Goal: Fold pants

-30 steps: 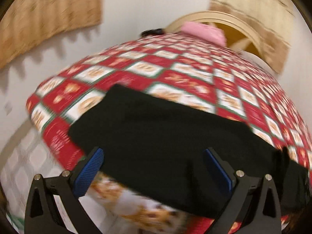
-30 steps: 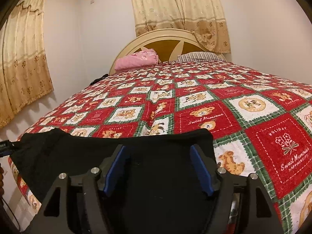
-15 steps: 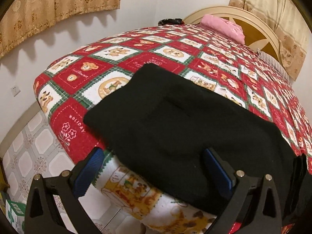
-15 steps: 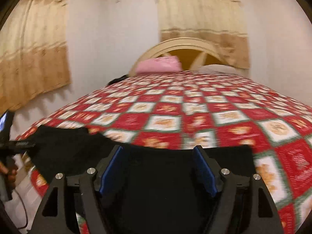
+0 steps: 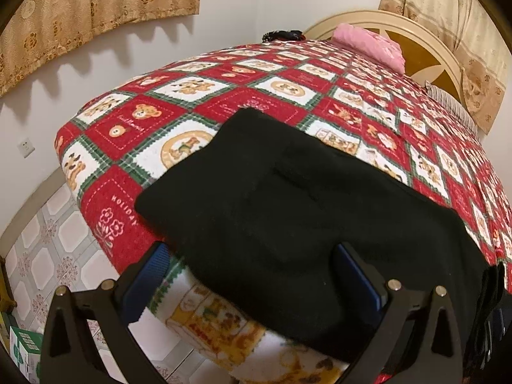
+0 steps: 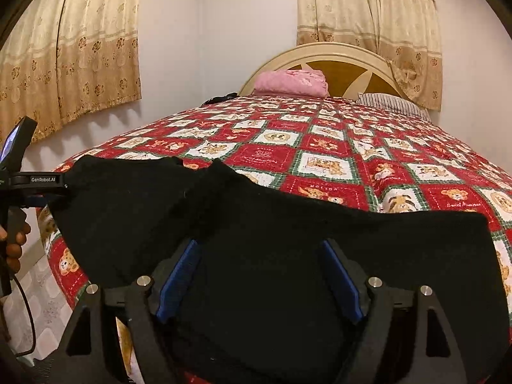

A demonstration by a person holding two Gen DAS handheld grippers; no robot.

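Here both grippers — left gripper (image 5: 252, 256) spread, right gripper (image 6: 260, 249) opening — hover over black pants (image 5: 288, 204).

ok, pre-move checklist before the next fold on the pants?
1. Black pants lying on the quilt: ok.
2. Right tongs free of cloth: ok, jaws opening, nothing pinched between the pads.
3. Left tongs free of cloth: ok, jaws wide, pants edge lies between them ungripped.
4. Pants flat: not ok, a raised ridge runs across the near left part.
5. Pants fully on bed: not ok, near edge hangs over the side.
6. Layer count in fold: cannot tell.
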